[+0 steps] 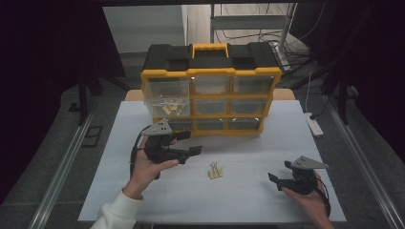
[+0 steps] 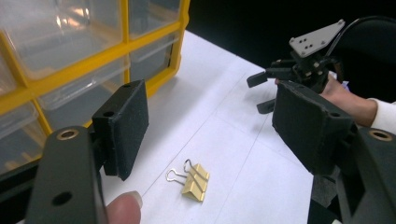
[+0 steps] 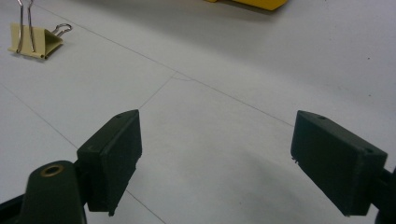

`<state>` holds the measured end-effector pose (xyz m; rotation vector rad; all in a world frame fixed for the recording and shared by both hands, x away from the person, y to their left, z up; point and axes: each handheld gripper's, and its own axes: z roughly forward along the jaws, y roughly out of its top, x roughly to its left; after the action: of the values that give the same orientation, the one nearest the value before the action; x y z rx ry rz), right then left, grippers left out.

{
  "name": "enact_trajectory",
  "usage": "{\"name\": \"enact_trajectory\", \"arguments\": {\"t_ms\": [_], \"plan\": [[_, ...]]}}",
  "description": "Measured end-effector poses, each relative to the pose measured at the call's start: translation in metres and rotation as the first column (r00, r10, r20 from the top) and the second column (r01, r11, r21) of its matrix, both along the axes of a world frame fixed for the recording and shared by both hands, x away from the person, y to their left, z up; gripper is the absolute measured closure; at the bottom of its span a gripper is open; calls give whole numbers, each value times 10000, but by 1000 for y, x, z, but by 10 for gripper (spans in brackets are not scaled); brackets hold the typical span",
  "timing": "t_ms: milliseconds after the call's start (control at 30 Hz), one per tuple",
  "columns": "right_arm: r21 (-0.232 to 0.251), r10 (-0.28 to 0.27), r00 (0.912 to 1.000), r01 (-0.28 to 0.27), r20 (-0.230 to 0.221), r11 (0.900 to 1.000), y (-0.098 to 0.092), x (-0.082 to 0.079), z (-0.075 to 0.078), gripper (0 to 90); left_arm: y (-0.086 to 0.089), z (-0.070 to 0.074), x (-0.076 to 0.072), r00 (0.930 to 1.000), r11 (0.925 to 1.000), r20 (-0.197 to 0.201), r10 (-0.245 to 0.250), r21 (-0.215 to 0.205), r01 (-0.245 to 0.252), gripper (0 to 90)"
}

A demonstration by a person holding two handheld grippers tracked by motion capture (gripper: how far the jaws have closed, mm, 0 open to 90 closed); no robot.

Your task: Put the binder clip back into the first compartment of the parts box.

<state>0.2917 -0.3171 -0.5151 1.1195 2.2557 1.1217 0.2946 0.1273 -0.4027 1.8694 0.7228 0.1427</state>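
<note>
Clip (image 1: pixel 215 171) lies on the tabletop (image 1: pixel 239 191) between both tongs; left tongs (image 1: pixel 189 143) hover apart just beside it, empty; right tongs (image 1: pixel 274 180) apart, empty, farther off.

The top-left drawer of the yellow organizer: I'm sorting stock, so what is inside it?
Through the clear front of the top-left drawer, a few pale yellow pieces lie at the bottom, much like the binder clip on the table. Glare hides their exact number.
</note>
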Motion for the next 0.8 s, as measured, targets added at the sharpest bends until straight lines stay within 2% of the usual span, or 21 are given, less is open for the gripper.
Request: {"name": "enact_trajectory", "arguments": {"t_ms": [233,533,800], "plan": [[-9,41,10000,-41,-22,10000,0,0,-1,166,-2,-14,5,9992,9996,-372,176,207,-168,284],[-54,63,10000,-63,-41,10000,1,1,-1,166,-9,-34,15,9961,9984,-873,91,565,-42,283],[-62,78,10000,-78,-45,10000,1,1,-1,166,-12,-47,22,9925,9958,-1205,216,912,-106,281]]}}
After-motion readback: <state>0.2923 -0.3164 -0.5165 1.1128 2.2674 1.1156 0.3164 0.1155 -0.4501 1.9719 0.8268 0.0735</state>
